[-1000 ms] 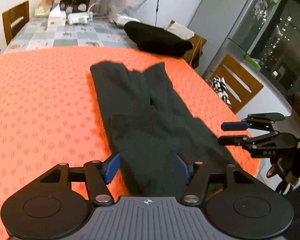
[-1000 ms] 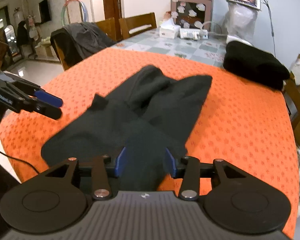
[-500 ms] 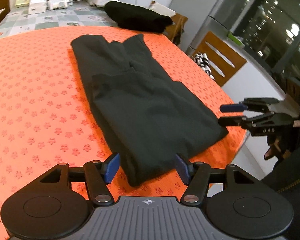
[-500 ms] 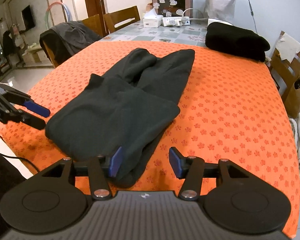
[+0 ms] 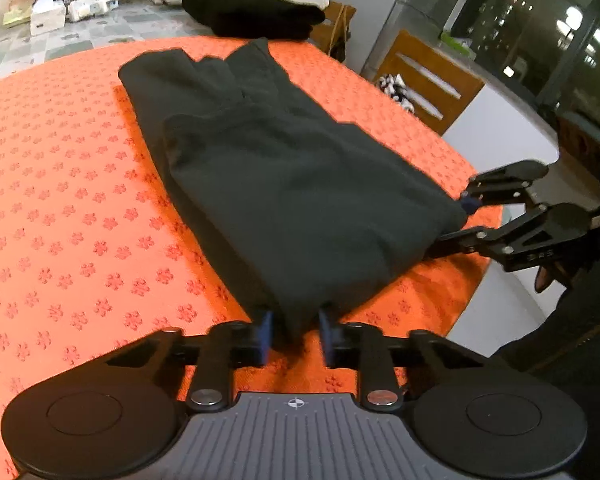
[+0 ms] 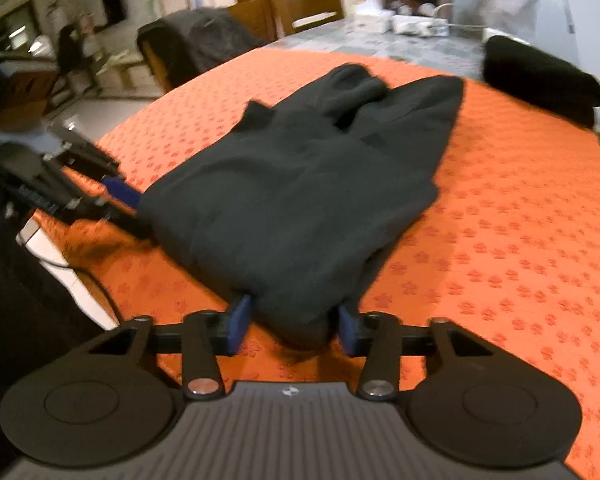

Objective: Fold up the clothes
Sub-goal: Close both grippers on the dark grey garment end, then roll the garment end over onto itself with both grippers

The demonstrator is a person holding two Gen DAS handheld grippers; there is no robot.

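The dark garment [image 5: 284,184] is lying on the orange-clothed counter [image 5: 60,208], its long axis running straight away from both tools, with the split end pointing at the far edge. The left hand-held gripper [image 5: 293,334] is sitting at one near corner, blue pads narrowed around the thick edge, and the right hand-held gripper [image 6: 292,326] is bracketing the other corner likewise (whether either is actually pinching, I cannot tell). Both are equally near, so any fold would likely be carrying this end away along that axis.

The tablecloth [image 5: 60,208] is bright orange with small darker orange flower prints. The garment [image 5: 292,184] on it is plain black, like the folded pile [image 5: 252,16] behind. Both grippers are black with blue fingertip pads [image 6: 240,320].
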